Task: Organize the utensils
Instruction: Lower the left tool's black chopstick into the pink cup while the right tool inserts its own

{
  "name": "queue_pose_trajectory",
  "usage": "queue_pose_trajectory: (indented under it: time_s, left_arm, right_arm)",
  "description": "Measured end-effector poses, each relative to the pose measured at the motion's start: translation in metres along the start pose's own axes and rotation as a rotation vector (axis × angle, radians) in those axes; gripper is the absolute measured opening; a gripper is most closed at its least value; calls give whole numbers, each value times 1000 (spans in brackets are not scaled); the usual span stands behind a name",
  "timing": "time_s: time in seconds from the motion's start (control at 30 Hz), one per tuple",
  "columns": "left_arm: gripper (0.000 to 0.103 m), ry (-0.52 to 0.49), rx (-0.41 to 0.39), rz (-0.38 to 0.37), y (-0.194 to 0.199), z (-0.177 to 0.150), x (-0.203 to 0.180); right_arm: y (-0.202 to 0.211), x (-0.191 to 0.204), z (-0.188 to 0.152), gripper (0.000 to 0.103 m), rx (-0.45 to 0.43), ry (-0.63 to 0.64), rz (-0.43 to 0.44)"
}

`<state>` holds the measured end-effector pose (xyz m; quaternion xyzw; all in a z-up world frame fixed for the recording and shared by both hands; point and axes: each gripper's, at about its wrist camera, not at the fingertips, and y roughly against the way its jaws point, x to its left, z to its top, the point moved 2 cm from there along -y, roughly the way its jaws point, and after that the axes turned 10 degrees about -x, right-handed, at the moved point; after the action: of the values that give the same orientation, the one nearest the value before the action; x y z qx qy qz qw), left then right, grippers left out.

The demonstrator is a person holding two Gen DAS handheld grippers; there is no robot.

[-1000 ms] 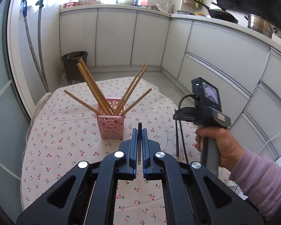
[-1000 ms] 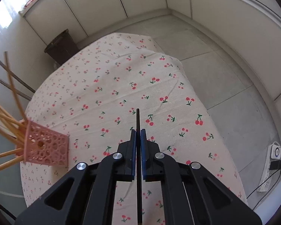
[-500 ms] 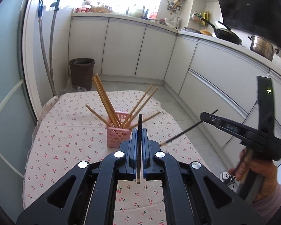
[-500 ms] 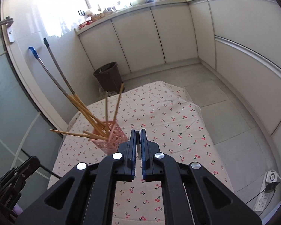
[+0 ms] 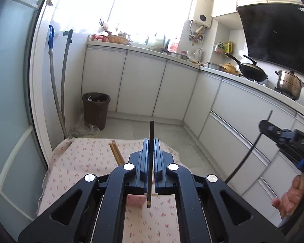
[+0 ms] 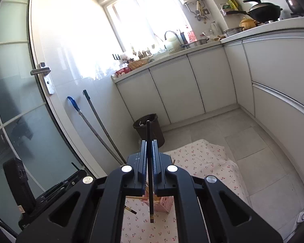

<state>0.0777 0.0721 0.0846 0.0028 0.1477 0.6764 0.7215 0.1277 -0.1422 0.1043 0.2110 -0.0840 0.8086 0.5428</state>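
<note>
The left gripper [image 5: 150, 158] is pinching a dark chopstick [image 5: 150, 162] between its closed fingers, the stick running upright through them. The right gripper [image 6: 149, 160] is clamping a second chopstick [image 6: 149, 172] likewise. The pink holder [image 6: 164, 202] is sitting on the table [image 6: 202, 160], below both.

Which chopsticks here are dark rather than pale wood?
The two black chopsticks: one clamped in the left hand-held gripper, one in the right hand-held gripper. Those in the pink holder are pale wood.
</note>
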Motion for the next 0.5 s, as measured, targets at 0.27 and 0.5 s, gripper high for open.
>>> queue_pose_trajectory:
  time_s: [0.27,0.5]
  left_arm:
    - [4,21,30,57,-70,-6,14]
    - [7,57,76,79,-87,-26,38]
  right_arm:
    - [-47,-1,16,5,-37,-29,-9]
    - [-90,2,-17,5,30,-23,-31]
